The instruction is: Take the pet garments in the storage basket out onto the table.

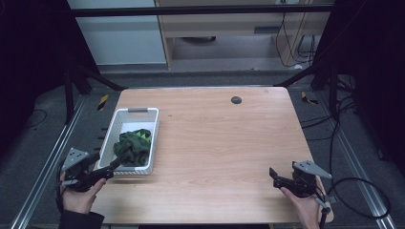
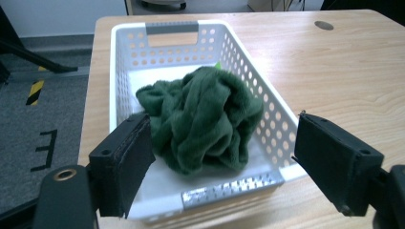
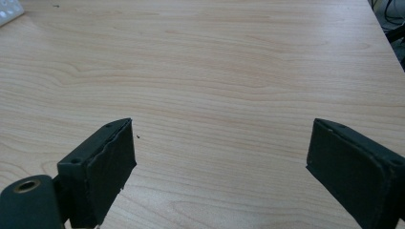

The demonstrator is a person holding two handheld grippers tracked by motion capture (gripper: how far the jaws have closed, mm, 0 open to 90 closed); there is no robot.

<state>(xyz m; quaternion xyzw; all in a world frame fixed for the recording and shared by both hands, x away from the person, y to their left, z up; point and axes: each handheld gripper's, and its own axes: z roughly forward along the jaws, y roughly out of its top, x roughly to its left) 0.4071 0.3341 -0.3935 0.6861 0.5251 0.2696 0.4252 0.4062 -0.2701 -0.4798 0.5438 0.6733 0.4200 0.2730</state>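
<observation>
While cloth (image 2: 203,121) sits bunched in basket (image 2: 124,52), left gripper (image 2: 222,160) gapes at its 6 o'clock rim; right gripper (image 3: 219,162) gapes over bare table (image 3: 215,71).

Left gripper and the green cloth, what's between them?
In the left gripper view, the white basket's near rim lies between the left gripper and the green cloth.

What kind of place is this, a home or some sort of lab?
Most likely a lab or recording workspace, not a home. A plain wooden table sits inside a dark metal frame, loose cables run across the grey carpet, and yellow-black hazard tape marks the floor.
</observation>
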